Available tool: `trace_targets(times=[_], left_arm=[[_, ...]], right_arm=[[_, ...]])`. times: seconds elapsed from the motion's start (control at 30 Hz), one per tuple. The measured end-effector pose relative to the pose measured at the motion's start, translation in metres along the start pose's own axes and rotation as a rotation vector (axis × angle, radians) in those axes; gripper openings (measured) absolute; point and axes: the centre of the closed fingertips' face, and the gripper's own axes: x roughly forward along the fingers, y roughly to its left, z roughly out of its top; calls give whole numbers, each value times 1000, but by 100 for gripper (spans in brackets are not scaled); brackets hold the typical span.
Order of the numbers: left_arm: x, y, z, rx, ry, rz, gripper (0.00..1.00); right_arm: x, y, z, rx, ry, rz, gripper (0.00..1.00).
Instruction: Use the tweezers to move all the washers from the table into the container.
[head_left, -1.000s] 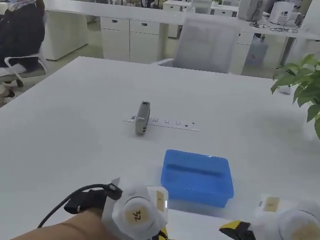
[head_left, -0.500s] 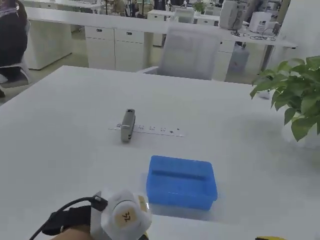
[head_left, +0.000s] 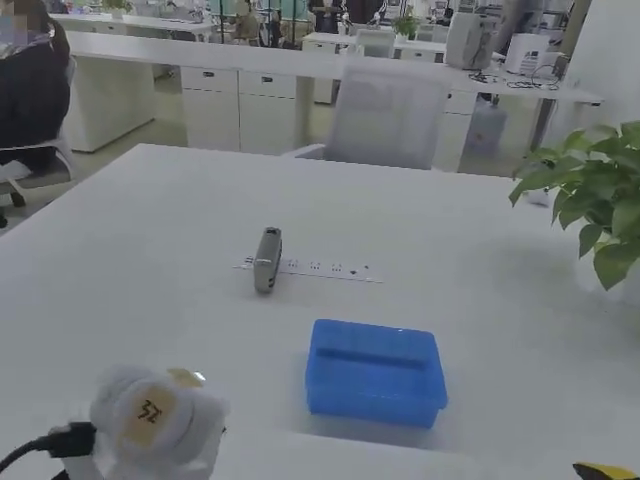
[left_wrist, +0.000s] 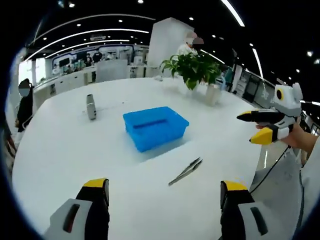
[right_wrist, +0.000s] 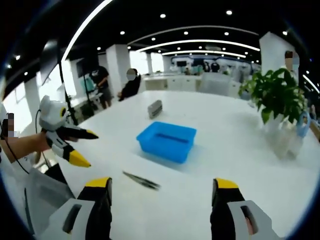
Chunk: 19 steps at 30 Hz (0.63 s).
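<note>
The left gripper (left_wrist: 164, 184) has shifted toward 9 o'clock of the container (head_left: 375, 372). Its jaws and those of the right gripper (right_wrist: 161, 183) stand apart and empty, likely readied for the tweezers (left_wrist: 186, 171) on the worktop (head_left: 150, 250).

You see: container (head_left: 375, 372) solid blue | table (head_left: 150, 260) plain white | tweezers (left_wrist: 186, 171) dark grey | your left gripper (left_wrist: 164, 185) and right gripper (right_wrist: 161, 183) black jaws, yellow tips, white bodies | plant (head_left: 590, 200) green | strip (head_left: 320, 268) white, dark specks | device (head_left: 267, 260) grey
</note>
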Motion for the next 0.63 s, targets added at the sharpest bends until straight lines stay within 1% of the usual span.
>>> trace_targets(times=[0.03,0.07,0.1,0.17,0.27,0.37,0.47,0.63], left_arm=[[-2,1,2,-5,-10,4,98],[-8,2,4,-11,-25,21,99],[-14,4,5,-10,-27,39,99],[-21,6,7,-16,-43,61,99],[-23,9,7,-20,-45,79,99],[-21,10,5,-12,-36,93,99],[-21,10,5,-20,-39,93,99],[-21,9,9,-17,-61,100,99]], right_arm=[[0,0,0,1,0,1,83],[0,0,-2,8,4,3,85],[1,-1,-3,11,5,-2,87],[1,-3,-3,19,-2,-12,92],[1,-5,-5,38,-4,-20,98],[0,-5,-6,35,0,-22,99],[-1,-5,-6,24,4,-23,99],[-3,-6,-3,33,-8,-26,99]])
